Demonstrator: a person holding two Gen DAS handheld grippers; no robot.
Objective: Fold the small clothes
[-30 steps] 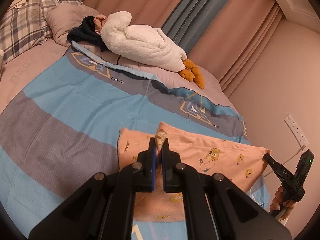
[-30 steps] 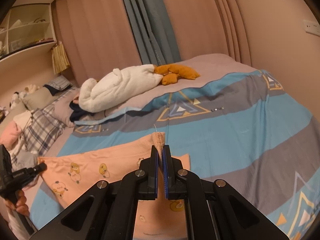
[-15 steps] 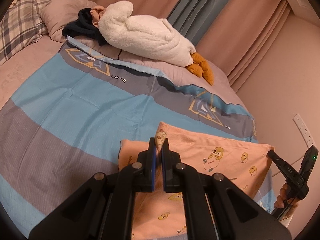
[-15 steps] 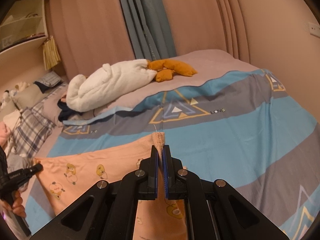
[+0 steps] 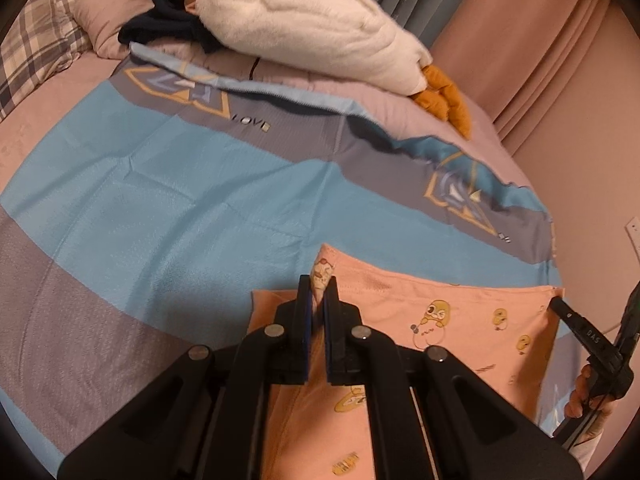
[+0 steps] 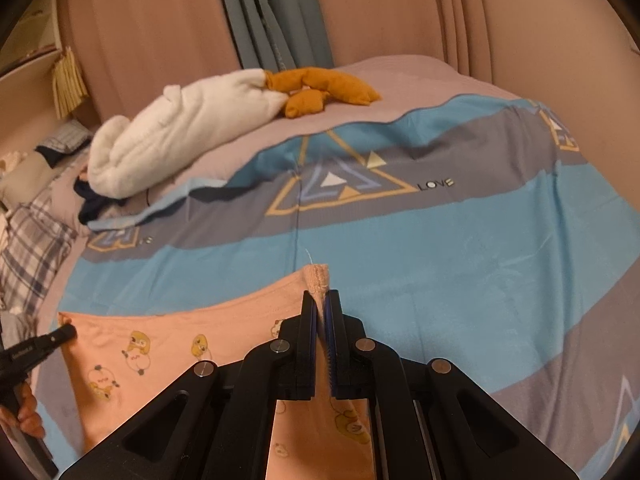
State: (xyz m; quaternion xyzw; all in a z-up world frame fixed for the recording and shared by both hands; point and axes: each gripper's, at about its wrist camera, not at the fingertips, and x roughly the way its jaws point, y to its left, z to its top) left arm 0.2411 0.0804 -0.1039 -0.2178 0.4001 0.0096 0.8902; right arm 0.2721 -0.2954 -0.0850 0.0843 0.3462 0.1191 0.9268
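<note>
A small peach garment (image 5: 448,320) printed with yellow cartoon figures is stretched between both grippers over the blue and grey bedspread (image 5: 168,208). My left gripper (image 5: 317,292) is shut on one upper corner of it. My right gripper (image 6: 320,304) is shut on the other upper corner, where a ribbed hem sticks up between the pads. In the right wrist view the garment (image 6: 168,352) spreads leftward to the left gripper's tip (image 6: 60,334). In the left wrist view the right gripper (image 5: 556,304) shows at the far right, held by a hand (image 5: 588,396).
A big white plush goose (image 5: 312,28) with orange feet (image 5: 444,100) lies across the far side of the bed, beside dark clothing (image 5: 164,24) and pillows (image 5: 36,44). Pink curtains (image 6: 152,32) and a wall (image 5: 592,152) close in behind.
Both grippers, still shut on the garment's corners, have moved forward and down over the bed. The garment lies lower and flatter on the bedspread, and the plush goose looms closer.
</note>
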